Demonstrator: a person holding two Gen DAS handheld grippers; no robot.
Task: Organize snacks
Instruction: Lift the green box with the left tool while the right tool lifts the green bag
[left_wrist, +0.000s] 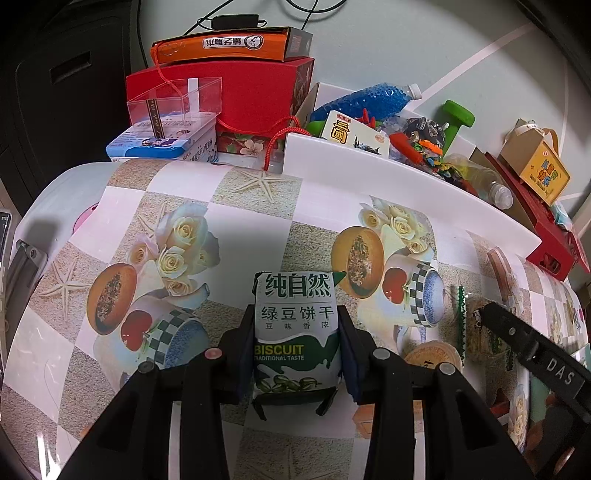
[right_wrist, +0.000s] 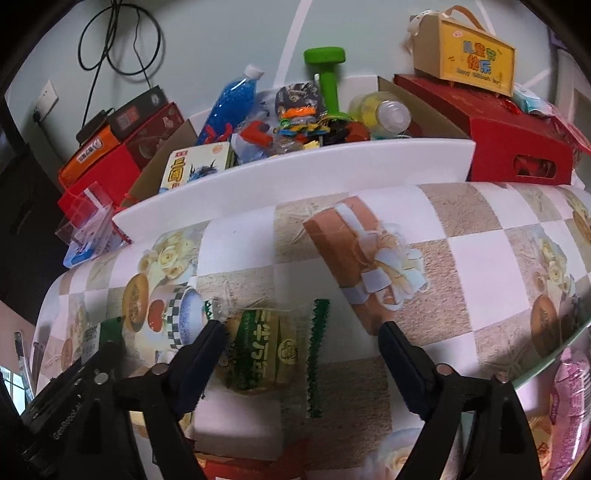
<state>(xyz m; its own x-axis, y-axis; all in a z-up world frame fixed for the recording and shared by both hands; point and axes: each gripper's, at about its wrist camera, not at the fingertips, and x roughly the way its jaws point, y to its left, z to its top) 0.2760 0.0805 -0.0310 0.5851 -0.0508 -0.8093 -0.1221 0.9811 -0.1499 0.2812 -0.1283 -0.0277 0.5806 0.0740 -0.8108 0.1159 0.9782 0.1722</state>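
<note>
So we're mid-sort here: the left gripper has its jaws squeezed onto the biscuit pack, a soft, puffy white-and-green foil pillow held upright low in the centre of the left wrist view, just above the table. The right gripper has its jaws spread wide with nothing pinched; the wafer pack lies flat on the table between them, lower centre of the right wrist view, and one jaw tip looks right at the pack's left end, though I can't swear it touches. That one's a crinkly clear wrapper with green zigzag-cut ends, flat and rectangular, probably slippery. My guess is the wafer has been set down or is about to be grabbed, and next the biscuit pack needs a spot beside it, lined up neatly. The tablecloth is glossy printed vinyl, so packs may slide. Across the top of both views sits the white bin, a stiff, smooth wall crammed with odds and ends.
</note>
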